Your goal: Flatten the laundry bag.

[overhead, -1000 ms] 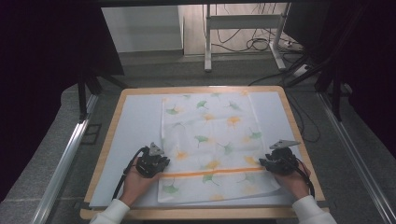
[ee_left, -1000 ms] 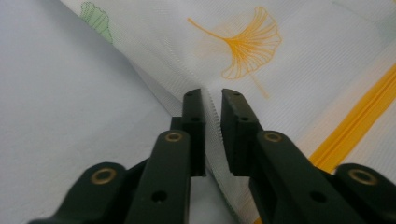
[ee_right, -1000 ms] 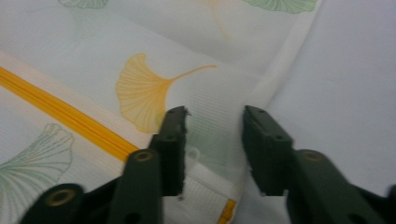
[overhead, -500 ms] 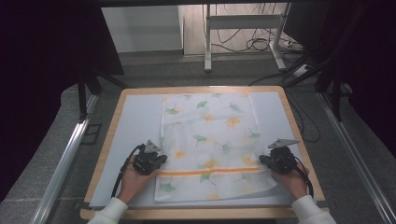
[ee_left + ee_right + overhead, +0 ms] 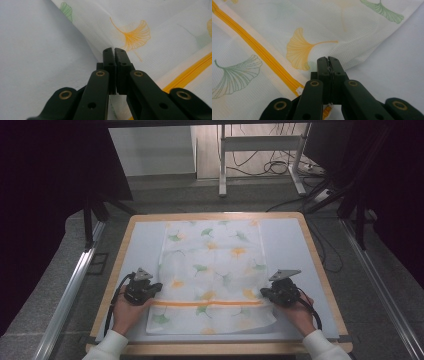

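My table (image 5: 320, 270) has a pale wooden rim around a light grey-blue top, lit evenly from above. Grey speckled floor (image 5: 50, 285) lies on both sides of it, with a metal rail (image 5: 70, 290) running along my left and another rail (image 5: 380, 285) on my right. Beyond the far edge the floor is brighter, and a white wall (image 5: 150, 150) stands there. A metal stand (image 5: 260, 145) rises near it, with black cables (image 5: 270, 167) looped on the floor at its feet. Dark panels (image 5: 50, 180) close in the upper left and upper right, their black legs (image 5: 92, 220) reaching down beside the table
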A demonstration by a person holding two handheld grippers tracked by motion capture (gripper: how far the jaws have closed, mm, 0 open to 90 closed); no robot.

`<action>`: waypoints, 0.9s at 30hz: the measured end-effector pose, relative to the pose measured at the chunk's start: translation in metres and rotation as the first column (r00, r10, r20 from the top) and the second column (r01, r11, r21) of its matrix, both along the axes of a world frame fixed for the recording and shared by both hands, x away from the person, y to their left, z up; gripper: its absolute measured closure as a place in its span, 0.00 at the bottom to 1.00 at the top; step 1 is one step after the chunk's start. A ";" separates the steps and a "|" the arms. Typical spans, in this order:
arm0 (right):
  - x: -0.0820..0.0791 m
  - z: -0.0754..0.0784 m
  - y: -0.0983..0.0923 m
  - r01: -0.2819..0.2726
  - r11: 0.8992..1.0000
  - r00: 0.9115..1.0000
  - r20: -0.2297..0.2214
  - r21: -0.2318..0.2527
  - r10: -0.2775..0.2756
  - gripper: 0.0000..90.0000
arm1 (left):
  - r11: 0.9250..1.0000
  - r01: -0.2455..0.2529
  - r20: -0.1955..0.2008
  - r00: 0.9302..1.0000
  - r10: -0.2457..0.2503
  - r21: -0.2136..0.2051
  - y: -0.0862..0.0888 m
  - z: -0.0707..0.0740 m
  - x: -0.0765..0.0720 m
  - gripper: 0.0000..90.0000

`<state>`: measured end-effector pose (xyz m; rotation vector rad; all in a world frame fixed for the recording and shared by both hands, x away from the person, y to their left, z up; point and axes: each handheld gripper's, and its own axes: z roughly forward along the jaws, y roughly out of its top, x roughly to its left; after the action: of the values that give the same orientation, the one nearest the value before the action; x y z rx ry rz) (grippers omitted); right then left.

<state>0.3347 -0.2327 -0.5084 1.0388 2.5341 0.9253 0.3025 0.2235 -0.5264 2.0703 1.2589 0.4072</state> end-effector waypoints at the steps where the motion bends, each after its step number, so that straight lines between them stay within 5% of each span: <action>1: 0.000 0.000 0.000 0.002 1.000 1.000 0.000 0.000 -0.002 0.98 | 1.000 0.000 0.001 1.000 0.000 0.007 -0.001 -0.001 0.000 0.99; 8: 0.001 -0.002 -0.007 0.015 0.999 1.000 -0.018 0.030 -0.014 0.95 | 1.000 -0.023 -0.001 1.000 0.023 0.006 0.001 -0.002 -0.002 0.86; 13: -0.002 0.000 -0.013 0.035 0.998 0.999 -0.021 0.048 -0.034 0.70 | 1.000 -0.019 0.100 0.995 0.020 -0.012 0.003 0.011 -0.014 0.64; 16: -0.005 0.008 -0.022 0.021 0.997 1.000 -0.006 0.078 -0.021 0.61 | 0.999 0.017 0.106 0.994 -0.012 -0.043 -0.004 0.017 -0.017 0.57; 22: -0.014 0.021 -0.039 0.028 0.987 0.999 0.015 0.161 -0.031 0.58 | 0.990 0.128 0.146 0.982 -0.119 -0.052 -0.043 0.033 -0.022 0.51; 27: -0.022 0.019 -0.045 0.021 0.987 1.000 -0.006 0.159 -0.020 0.64 | 0.980 0.192 0.174 0.968 -0.180 -0.057 -0.077 0.039 -0.022 0.45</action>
<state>0.3122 -0.2773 -0.4894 1.1100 2.4810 1.1360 0.2810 0.1469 -0.4872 2.0241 0.9572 0.4327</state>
